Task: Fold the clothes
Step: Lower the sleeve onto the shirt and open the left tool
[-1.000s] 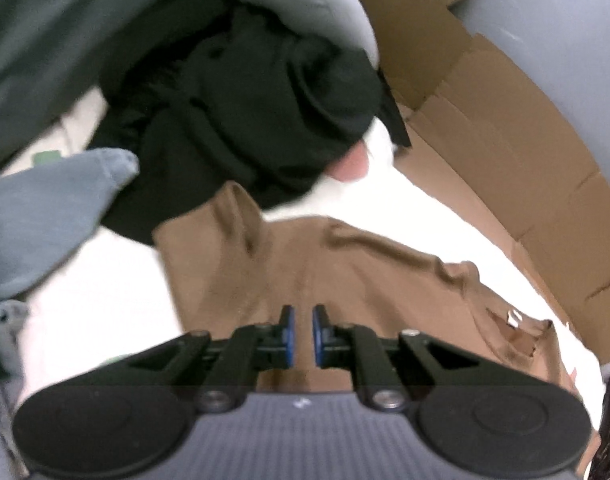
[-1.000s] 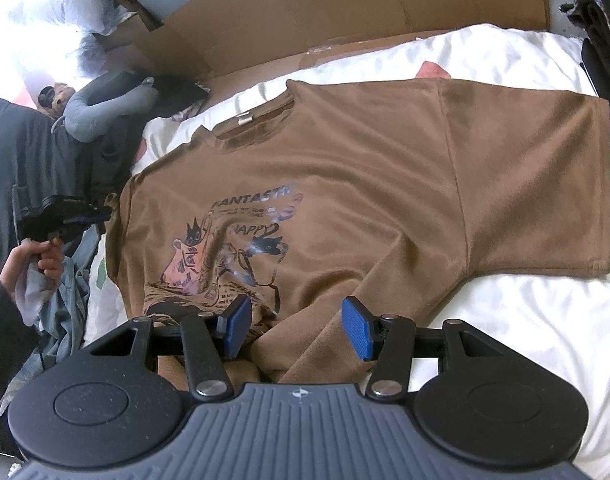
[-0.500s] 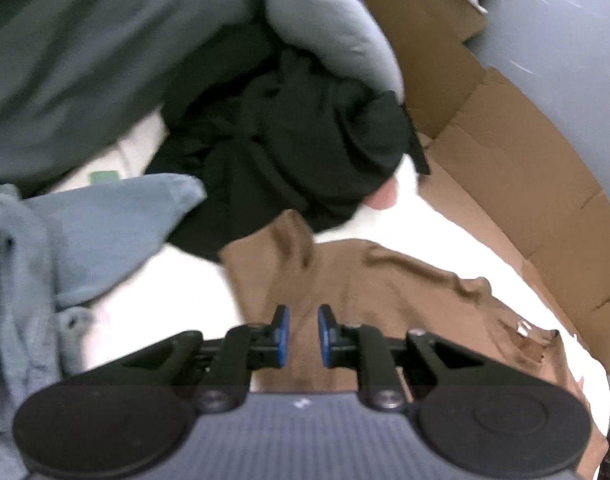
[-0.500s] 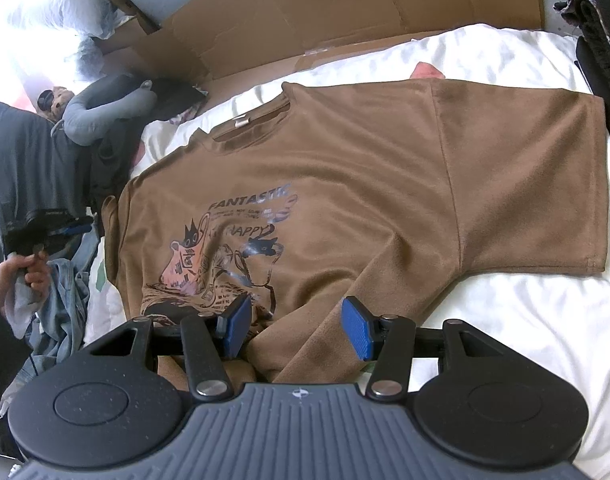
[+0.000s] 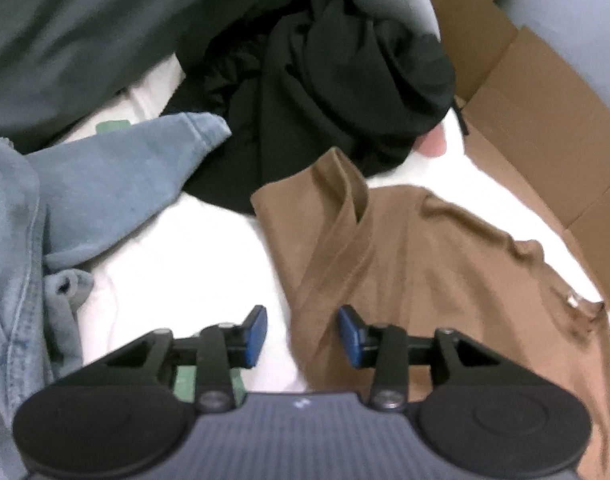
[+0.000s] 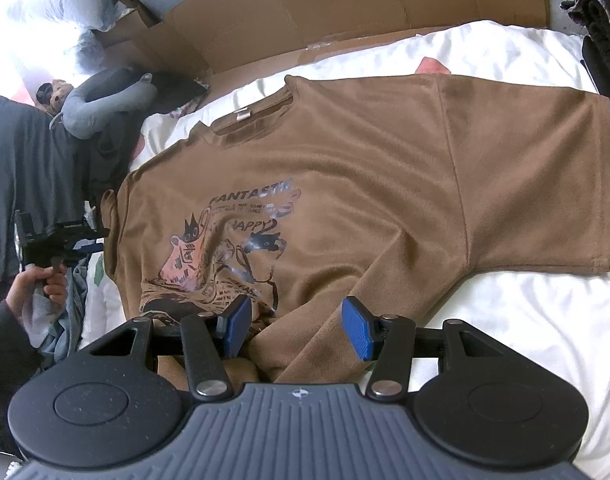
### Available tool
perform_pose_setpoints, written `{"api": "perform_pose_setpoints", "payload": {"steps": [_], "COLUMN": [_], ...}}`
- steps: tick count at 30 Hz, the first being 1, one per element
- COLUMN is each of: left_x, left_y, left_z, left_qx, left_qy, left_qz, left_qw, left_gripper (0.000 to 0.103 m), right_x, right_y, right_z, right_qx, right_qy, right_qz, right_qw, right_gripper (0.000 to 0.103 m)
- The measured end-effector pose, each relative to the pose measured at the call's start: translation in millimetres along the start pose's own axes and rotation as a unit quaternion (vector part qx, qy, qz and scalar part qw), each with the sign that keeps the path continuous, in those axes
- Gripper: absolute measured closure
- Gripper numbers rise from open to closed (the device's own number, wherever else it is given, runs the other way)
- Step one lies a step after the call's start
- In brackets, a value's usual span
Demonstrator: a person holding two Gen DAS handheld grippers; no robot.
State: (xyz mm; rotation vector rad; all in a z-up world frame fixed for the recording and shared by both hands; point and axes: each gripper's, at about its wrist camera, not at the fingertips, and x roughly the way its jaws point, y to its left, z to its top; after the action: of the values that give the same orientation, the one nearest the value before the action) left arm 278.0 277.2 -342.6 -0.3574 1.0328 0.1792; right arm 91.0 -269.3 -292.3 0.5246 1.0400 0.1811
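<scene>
Left wrist view: left gripper (image 5: 303,334) wide open, blue pads (image 5: 256,334) apart, gripping nothing, poised over the sleeve edge of the brown shirt (image 5: 425,280) on the white sheet (image 5: 193,248). Left pad above bare sheet, right pad above brown cloth. Sleeve hem bunched into a raised fold at the far end, touching a heap of black cloth (image 5: 325,92) beyond. Blue-grey garment (image 5: 105,192) lying left, partly on the sheet, with a dark grey-green one (image 5: 65,32) at far left. Cardboard (image 5: 545,120) along the far right, behind the shirt's collar. View somewhat blurred. Right wrist view: right gripper (image 6: 293,326) also wide open, empty, low over the near hem of the shirt (image 6: 385,184). Shirt spread flat, print side up, collar toward the far left, one sleeve stretched right, near hem rumpled between the pads (image 6: 359,334). Print (image 6: 233,248) showing cartoon figures and the words FANTASTIC and HAPPY. Sheet (image 6: 525,320) bare on the near right. Cardboard (image 6: 345,8) standing along the far side. Left gripper (image 6: 91,242) seen at the left edge by the other sleeve, held in a hand (image 6: 35,294). Grey neck pillow (image 6: 101,104) and dark clothes piled at far left; dark strap-like item (image 6: 603,40) at far right, too cropped to identify.
</scene>
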Motion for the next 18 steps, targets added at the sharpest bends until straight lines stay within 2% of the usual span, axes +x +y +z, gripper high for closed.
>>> {"api": "perform_pose_setpoints", "payload": {"steps": [3, 6, 8, 9, 18], "left_x": [1, 3, 3, 4, -25], "left_y": [-3, -6, -9, -10, -7], "left_z": [-1, -1, -2, -2, -2], "left_qx": [0.008, 0.017, 0.022, 0.025, 0.049], "left_qy": [-0.003, -0.006, -0.009, -0.01, 0.016], "left_qz": [-0.003, -0.006, -0.008, -0.008, -0.034], "left_qw": [1.0, 0.9998, 0.9997, 0.9996, 0.9981], "left_gripper": [0.055, 0.057, 0.081, 0.083, 0.085], "right_x": [1, 1, 0, 0, -3], "right_y": [0, 0, 0, 0, -5], "right_z": [0, 0, 0, 0, 1], "right_qx": [0.0, -0.001, -0.001, 0.0, 0.005], "right_qy": [0.002, 0.002, 0.001, 0.0, -0.006], "right_qz": [-0.001, -0.001, -0.001, -0.001, 0.0], "right_qw": [1.0, 1.0, 1.0, 1.0, 1.0], "right_gripper": [0.046, 0.046, 0.046, 0.046, 0.046]}}
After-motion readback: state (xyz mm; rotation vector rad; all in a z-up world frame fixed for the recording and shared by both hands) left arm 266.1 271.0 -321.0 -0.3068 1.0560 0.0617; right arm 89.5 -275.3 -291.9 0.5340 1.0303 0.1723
